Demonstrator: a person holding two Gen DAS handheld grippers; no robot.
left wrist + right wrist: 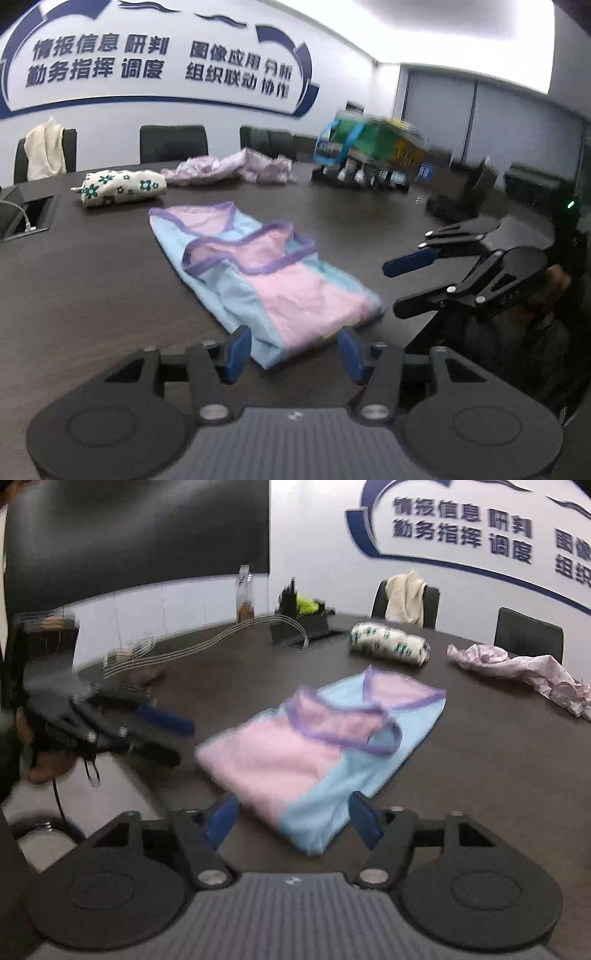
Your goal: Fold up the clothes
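Left claw [293, 349] agape, folded vest [258, 273] just ahead.

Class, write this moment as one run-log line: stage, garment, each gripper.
stage: mid-fold | pink-and-blue purple-trimmed garment: lying folded on dark wooden table | left gripper: open, empty | right gripper: open, empty

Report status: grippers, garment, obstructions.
Left hand-held gripper open, right hand-held gripper open. Pink-and-blue top flat on table, partly folded. Nothing blocking.

Pink-and-blue garment [258, 280] with purple trim, white bundle [123, 186] with teal flowers, dark brown table [92, 280].
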